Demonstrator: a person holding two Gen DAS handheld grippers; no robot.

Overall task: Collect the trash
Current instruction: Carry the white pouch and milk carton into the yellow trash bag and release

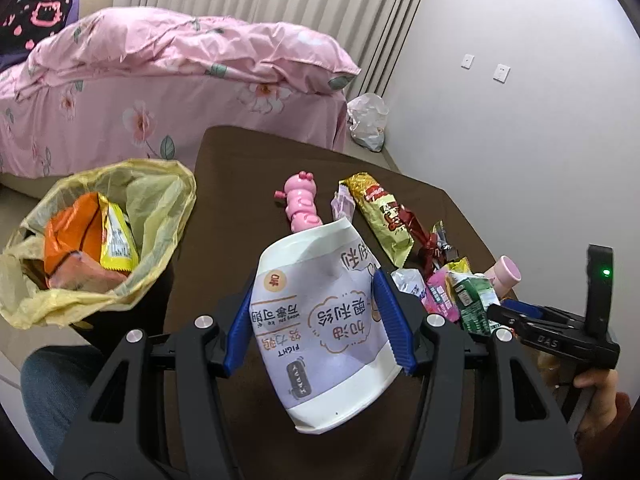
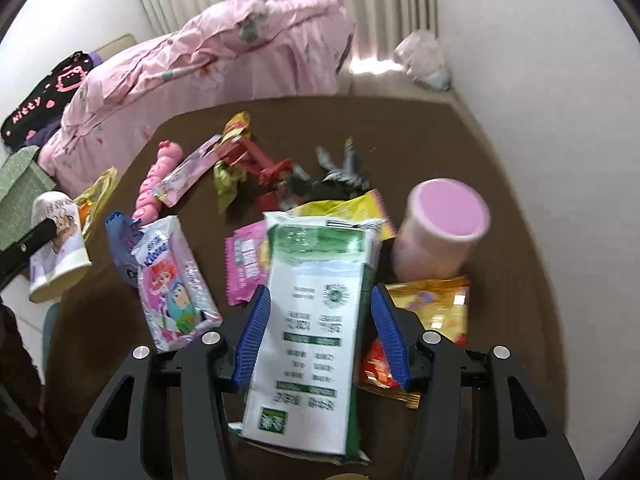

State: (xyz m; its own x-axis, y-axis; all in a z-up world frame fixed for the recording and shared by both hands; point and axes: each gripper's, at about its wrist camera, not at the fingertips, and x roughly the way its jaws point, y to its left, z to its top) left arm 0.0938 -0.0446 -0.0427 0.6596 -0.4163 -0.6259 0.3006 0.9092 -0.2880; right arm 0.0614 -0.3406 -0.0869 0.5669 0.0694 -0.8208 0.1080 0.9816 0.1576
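My left gripper (image 1: 320, 320) is shut on a squashed white paper cup (image 1: 320, 320) with printed characters, held above the brown table (image 1: 240, 160). A yellow trash bag (image 1: 160, 200) with orange and yellow wrappers inside stands open to its left. My right gripper (image 2: 316, 332) is shut on a green and white milk carton (image 2: 312, 320), held over a pile of wrappers. The cup also shows at the left of the right wrist view (image 2: 60, 248). The right gripper's body shows at the right of the left wrist view (image 1: 560, 328).
On the table lie a pink caterpillar toy (image 2: 156, 184), a gold snack wrapper (image 1: 380, 216), a cartoon tissue pack (image 2: 176, 288), a pink wrapper (image 2: 244, 264), a pink cup (image 2: 440, 232), an orange wrapper (image 2: 436, 308). A pink bed (image 1: 160, 80) stands behind. A white bag (image 1: 368, 120) sits by the wall.
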